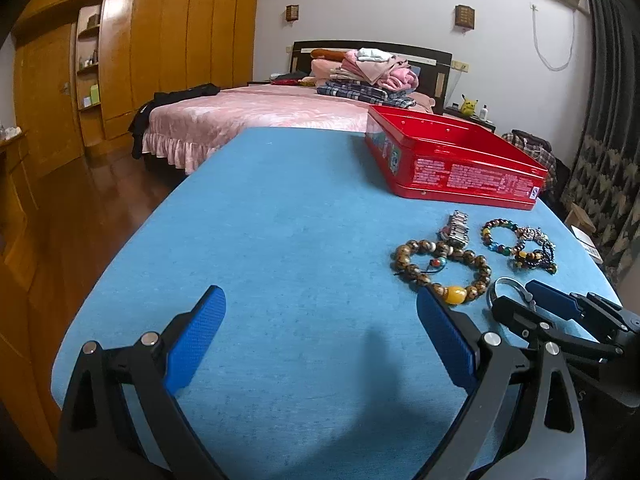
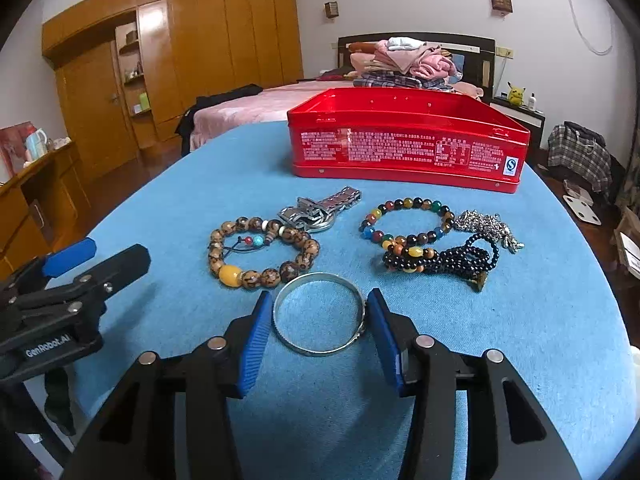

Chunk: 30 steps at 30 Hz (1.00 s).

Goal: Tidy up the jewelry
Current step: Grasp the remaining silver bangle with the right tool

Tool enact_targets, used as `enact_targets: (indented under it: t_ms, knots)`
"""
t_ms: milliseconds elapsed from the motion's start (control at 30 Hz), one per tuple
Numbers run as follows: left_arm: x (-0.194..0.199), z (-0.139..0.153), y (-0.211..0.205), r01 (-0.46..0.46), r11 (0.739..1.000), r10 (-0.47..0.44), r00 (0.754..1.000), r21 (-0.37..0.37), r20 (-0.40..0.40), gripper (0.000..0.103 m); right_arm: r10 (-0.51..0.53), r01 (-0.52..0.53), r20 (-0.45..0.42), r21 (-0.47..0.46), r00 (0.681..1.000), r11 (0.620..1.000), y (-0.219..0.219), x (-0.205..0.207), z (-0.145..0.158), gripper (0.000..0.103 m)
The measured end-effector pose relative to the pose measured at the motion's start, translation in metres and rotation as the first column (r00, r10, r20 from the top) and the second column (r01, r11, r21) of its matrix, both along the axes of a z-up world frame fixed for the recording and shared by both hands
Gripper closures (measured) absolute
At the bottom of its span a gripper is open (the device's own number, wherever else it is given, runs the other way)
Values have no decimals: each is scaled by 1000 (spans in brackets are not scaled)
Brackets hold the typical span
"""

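A silver bangle (image 2: 320,350) lies flat on the blue tablecloth (image 2: 520,320). My right gripper (image 2: 319,300) has a blue pad against each side of it, shut on it. Behind it lie a brown wooden bead bracelet (image 2: 216,256) with a yellow bead, a metal watch (image 2: 320,210), a multicoloured bead bracelet (image 2: 400,204), a black bead strand (image 2: 452,260) and a silver chain (image 2: 484,222). An open red tin (image 2: 404,148) stands at the far side. My left gripper (image 1: 320,294) hovers wide open over bare cloth to the left, holding nothing.
The table's rounded edge drops off on the left to a wooden floor (image 1: 80,208). Beyond the table stand a pink bed (image 1: 248,112) with folded clothes, a wooden wardrobe (image 1: 168,40) and dark curtains (image 1: 608,120) on the right.
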<state>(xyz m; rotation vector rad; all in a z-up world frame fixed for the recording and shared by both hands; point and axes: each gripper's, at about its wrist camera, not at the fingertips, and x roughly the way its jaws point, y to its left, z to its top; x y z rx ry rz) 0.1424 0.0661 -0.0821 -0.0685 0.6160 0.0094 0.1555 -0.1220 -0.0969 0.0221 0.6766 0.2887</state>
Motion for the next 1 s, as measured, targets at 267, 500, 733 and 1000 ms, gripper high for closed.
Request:
enact_targets:
  t_ms: [267, 500, 733, 1000]
  knots:
    - [8, 4, -26, 41, 999, -41, 999, -6, 9, 10, -41, 41, 4, 6, 999, 999, -24, -3, 7, 55]
    - [19, 6, -59, 100, 994, -100, 995, -36, 14, 20, -96, 96, 21, -7, 995, 995, -53, -6, 13, 55]
    - [29, 3, -93, 160, 986, -160, 987, -40, 11, 26, -148, 149, 31, -6, 988, 989, -83, -3, 14, 55]
    - [43, -6, -112, 164, 986, -165, 986, -28, -31, 32, -170, 169, 33, 21, 985, 985, -99, -4, 11, 55]
